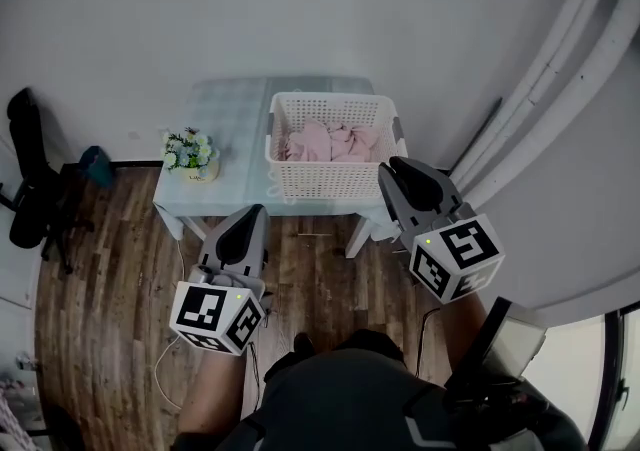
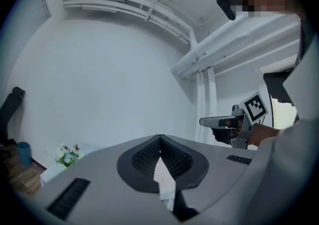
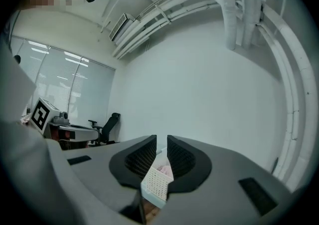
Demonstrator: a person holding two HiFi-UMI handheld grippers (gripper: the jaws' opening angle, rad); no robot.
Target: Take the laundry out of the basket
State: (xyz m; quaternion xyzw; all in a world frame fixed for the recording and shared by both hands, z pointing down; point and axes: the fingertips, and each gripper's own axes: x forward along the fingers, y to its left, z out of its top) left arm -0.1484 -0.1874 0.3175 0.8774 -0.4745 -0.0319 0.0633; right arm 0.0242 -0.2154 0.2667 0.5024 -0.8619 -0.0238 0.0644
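The pink laundry (image 1: 330,142) lies bunched in the bottom of the white lattice basket (image 1: 330,182), none of it out yet. The basket stands toward the right of the small table (image 1: 225,109), its near wall close to the table's front edge. That is my first worry: the basket looks light, and if I pull cloth toward me it may slide forward and tip off. A pot of flowers (image 1: 190,154) sits just beside the basket on the left and could be knocked over by a wide sweep.

Both grippers are short of the table, pointing level at it, and hold nothing. The left gripper (image 1: 252,209) has its jaws clenched tip to tip, so if it goes in like that it will only poke the cloth. The right gripper (image 1: 395,171) has its jaws a narrow slit apart, near the basket's right front corner. Coming in level, it may catch the rim or snag the lattice instead of clearing it.
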